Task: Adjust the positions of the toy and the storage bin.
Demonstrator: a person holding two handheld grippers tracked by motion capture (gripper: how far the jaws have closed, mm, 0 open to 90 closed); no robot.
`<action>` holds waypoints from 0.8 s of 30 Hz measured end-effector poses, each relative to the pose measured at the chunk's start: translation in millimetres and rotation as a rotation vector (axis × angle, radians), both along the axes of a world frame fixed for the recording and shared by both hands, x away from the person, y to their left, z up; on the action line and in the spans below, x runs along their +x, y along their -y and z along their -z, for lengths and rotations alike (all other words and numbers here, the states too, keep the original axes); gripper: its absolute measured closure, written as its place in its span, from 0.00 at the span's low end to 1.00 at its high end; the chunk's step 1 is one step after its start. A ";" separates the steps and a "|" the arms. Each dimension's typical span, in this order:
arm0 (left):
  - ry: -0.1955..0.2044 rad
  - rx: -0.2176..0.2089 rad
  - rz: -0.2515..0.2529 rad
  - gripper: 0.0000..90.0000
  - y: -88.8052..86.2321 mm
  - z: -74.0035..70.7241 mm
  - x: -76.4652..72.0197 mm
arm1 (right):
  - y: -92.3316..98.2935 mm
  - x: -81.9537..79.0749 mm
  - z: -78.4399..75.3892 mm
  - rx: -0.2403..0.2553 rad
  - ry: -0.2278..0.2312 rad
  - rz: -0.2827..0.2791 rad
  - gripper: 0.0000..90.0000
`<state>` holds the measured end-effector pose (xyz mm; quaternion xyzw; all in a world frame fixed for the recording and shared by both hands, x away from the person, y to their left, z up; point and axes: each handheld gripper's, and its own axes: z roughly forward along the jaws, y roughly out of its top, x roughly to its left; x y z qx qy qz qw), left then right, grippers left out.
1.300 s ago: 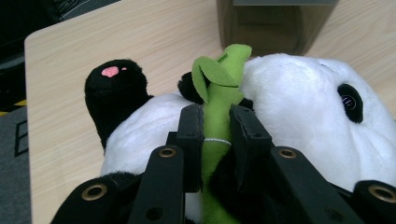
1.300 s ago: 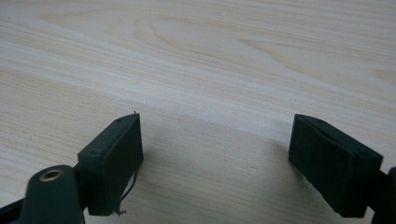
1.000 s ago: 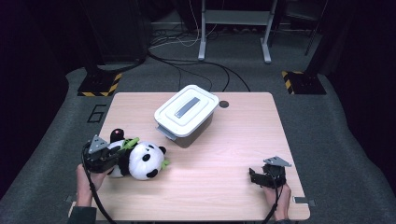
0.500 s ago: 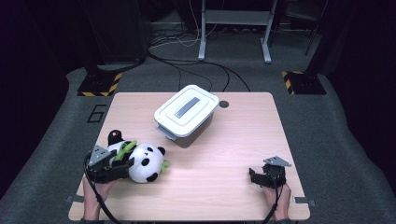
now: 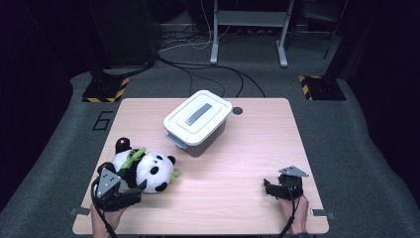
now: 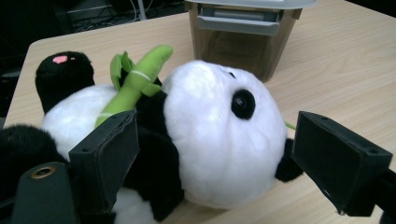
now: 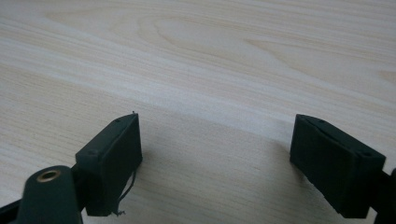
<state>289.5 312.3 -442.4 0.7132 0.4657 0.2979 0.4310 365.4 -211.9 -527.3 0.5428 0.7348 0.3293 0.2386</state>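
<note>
One plush panda (image 5: 146, 171) lay on the table (image 5: 237, 148), just in front of and to the left of the single lidded storage box (image 5: 198, 121), a green bamboo sprig (image 6: 135, 81) across its chest. Your left gripper (image 5: 130, 194) sat at the panda's near side; its jaws had just been opening and stood wide on either side of the head, pads clear of the fur. Your right gripper (image 5: 267, 188), well right of the box, stood open over bare wood.
</note>
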 end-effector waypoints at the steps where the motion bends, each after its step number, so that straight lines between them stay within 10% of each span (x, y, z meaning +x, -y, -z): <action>1: 0.002 -0.004 -0.006 0.15 0.0 4.5 -5.2 | 0.0 0.2 0.0 0.000 -0.001 -0.003 0.17; 10: -0.007 0.012 -0.008 0.09 -6.3 36.3 -22.6 | 0.9 0.9 -0.9 0.012 -0.010 -0.015 0.16; 24: -0.211 0.048 0.029 0.05 -18.5 87.1 -9.0 | -11.9 12.7 -24.9 0.049 0.000 -0.104 0.11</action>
